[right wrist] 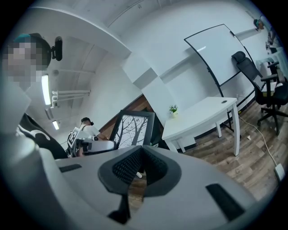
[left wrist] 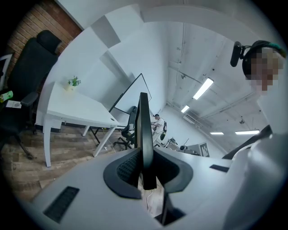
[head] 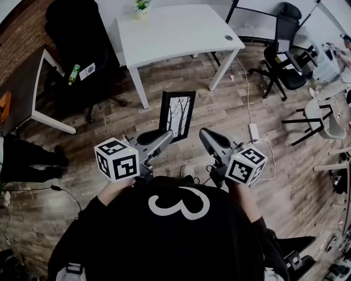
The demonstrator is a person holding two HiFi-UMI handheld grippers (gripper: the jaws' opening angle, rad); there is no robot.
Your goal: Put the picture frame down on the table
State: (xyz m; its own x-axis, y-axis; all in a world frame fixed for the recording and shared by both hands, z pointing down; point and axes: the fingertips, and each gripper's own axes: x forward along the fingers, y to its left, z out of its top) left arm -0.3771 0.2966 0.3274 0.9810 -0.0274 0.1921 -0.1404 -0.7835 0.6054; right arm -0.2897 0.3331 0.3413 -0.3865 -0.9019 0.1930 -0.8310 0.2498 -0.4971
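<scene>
The black picture frame [head: 177,114] with a bare-tree print is held upright over the wooden floor. My left gripper [head: 166,135] is shut on its lower left edge. In the left gripper view the frame [left wrist: 144,130] stands edge-on between the pads of the left gripper [left wrist: 145,170]. My right gripper [head: 204,133] hovers just right of the frame, apart from it, shut with nothing between its pads. In the right gripper view the frame [right wrist: 132,130] shows beyond the right gripper [right wrist: 142,151]. The white table [head: 170,28] stands ahead, well beyond the frame.
A small potted plant [head: 142,6] sits at the table's far edge. Black office chairs [head: 282,52] stand to the right and another chair [head: 77,33] to the left. A white power strip [head: 253,131] and cable lie on the floor. A dark desk [head: 19,82] is at left.
</scene>
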